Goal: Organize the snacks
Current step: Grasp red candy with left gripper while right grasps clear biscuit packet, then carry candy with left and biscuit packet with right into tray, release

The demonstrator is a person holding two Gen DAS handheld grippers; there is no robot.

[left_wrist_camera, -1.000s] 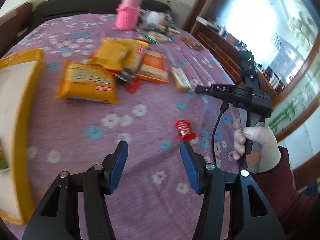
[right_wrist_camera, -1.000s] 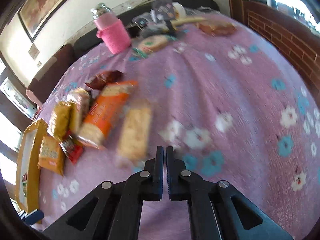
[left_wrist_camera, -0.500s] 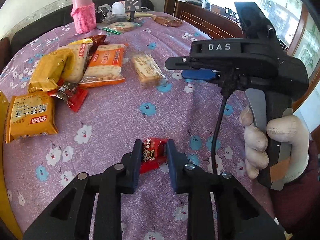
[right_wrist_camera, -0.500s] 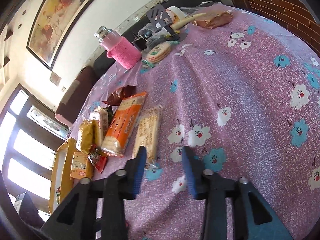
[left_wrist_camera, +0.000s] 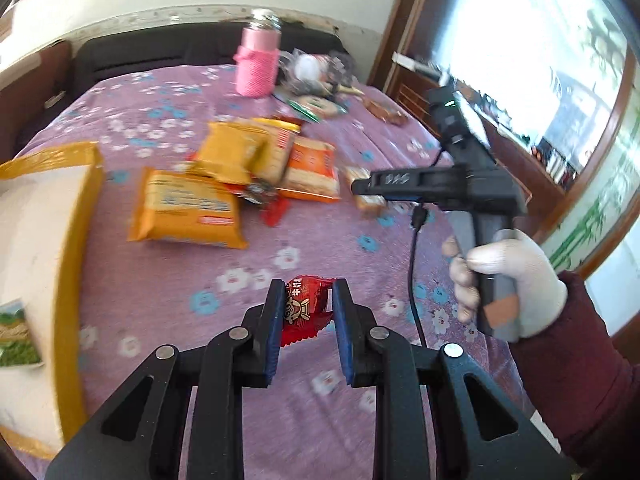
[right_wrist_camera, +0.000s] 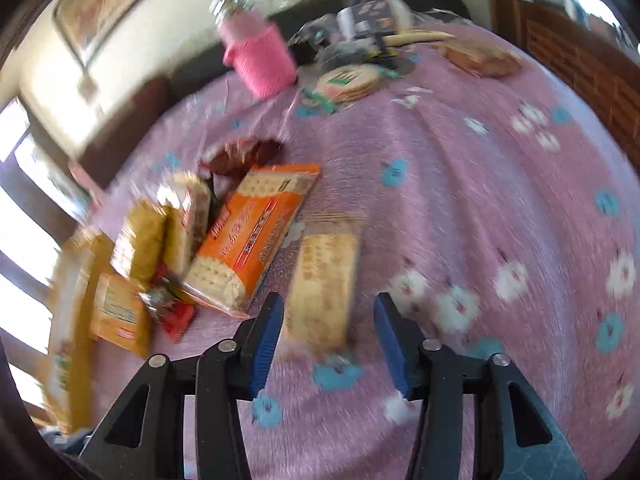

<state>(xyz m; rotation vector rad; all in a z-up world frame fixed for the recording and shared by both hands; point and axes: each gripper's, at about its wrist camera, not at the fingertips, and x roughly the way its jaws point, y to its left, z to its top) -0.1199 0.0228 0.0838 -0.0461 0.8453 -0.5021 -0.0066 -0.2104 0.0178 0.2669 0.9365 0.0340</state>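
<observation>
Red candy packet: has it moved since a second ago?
Yes. The red candy packet is now clamped in the left gripper, lifted off the purple tablecloth it lay on.

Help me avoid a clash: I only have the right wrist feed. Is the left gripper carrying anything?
Observer: Yes. The left gripper is shut on a small red snack packet.
Operator: Anything in the yellow box?
Observer: The yellow box, to the left of that gripper, holds a green-printed packet.
Operator: How does my gripper look from there?
Observer: The right gripper is held above the cloth by a white-gloved hand, its tip over the clear-wrapped cracker pack.
</observation>
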